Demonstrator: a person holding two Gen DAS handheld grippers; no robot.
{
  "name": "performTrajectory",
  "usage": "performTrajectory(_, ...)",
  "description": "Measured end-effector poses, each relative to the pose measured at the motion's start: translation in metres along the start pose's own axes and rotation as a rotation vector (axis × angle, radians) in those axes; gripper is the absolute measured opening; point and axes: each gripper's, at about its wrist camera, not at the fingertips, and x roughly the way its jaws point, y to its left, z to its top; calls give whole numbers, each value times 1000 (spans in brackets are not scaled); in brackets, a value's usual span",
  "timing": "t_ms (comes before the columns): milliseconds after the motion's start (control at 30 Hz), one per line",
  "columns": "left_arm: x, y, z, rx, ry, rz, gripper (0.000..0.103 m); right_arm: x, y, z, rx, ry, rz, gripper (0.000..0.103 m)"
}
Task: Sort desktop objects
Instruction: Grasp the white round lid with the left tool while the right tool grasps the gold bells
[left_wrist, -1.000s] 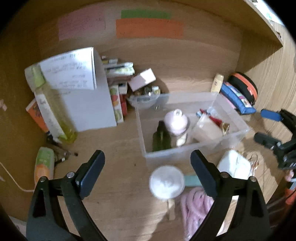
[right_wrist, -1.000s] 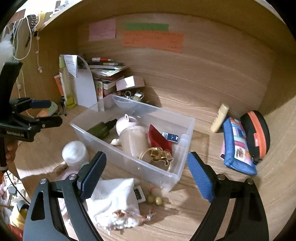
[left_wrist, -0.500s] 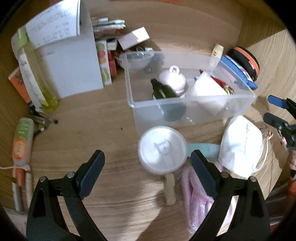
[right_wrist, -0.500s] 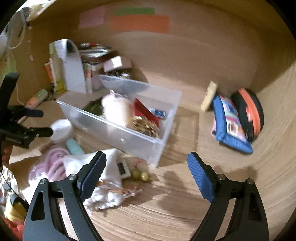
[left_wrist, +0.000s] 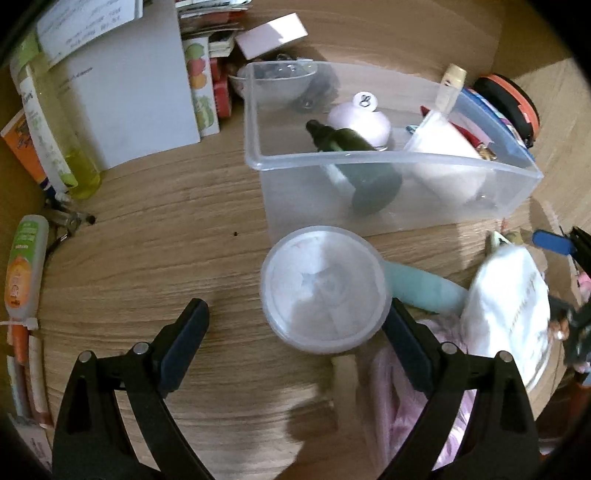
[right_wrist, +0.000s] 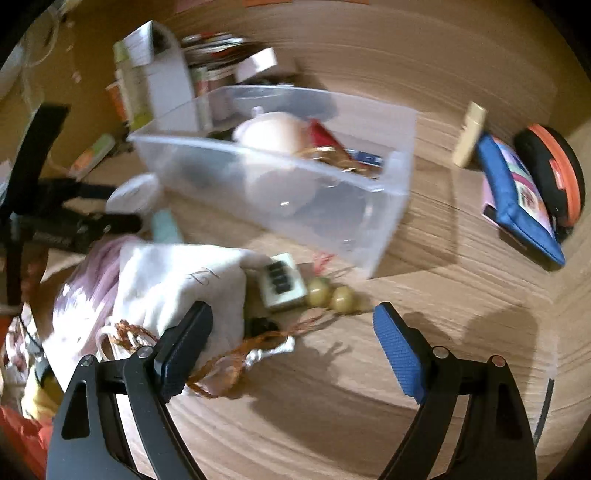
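Where left wrist view looks down: left claw (left_wrist: 297, 332) released, spread around round white jar (left_wrist: 325, 290) on tabletop (left_wrist: 166, 240), near clear bin (left_wrist: 391, 158). Right wrist view: right claw (right_wrist: 293, 332) released, left finger over white pouch (right_wrist: 177, 284); beads (right_wrist: 330, 295) beside.

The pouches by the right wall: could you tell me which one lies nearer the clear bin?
The blue rectangular pouch lies nearer the clear bin; the black round pouch with the orange band sits beyond it, against the wall.

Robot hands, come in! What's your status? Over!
Left gripper open, closing in on round white jar. Right gripper open, above white cloth pouch. Clear bin just beyond; teal tube lies against jar.
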Motion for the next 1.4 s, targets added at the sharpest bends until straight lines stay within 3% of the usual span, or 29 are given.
performTrajectory(133,2,2,2,-12,-5,15,95,-4,-6,0,13,-11,8,87)
performTrajectory(267,0,3,5,-13,-27,7,95,-12,-39,0,133,-25,59,86)
performTrajectory(333,2,4,8,-11,-32,7,95,-12,-51,-1,175,-31,31,86)
performTrajectory(400,5,5,10,-10,-28,13,95,-8,-60,-3,208,-24,-5,81)
performTrajectory(467,7,4,10,-6,-27,22,94,-2,-67,-4,231,0,-6,67)
performTrajectory(533,11,0,12,-1,-30,27,92,5,-71,-6,246,25,6,65)
performTrajectory(733,14,0,12,6,-43,32,86,7,-60,-6,210,22,31,64)
performTrajectory(900,14,2,13,6,-54,36,79,15,-51,2,167,29,-3,53)
performTrajectory(1033,13,2,12,7,-73,47,65,17,-47,4,142,25,-28,40)
performTrajectory(1133,12,4,11,7,-85,50,65,18,-41,4,116,19,-44,23)
performTrajectory(1200,12,3,11,10,-91,53,65,18,-38,4,103,17,-47,18)
performTrajectory(1400,3,11,5,-16,-115,44,65,7,-40,2,135,-18,-13,18)
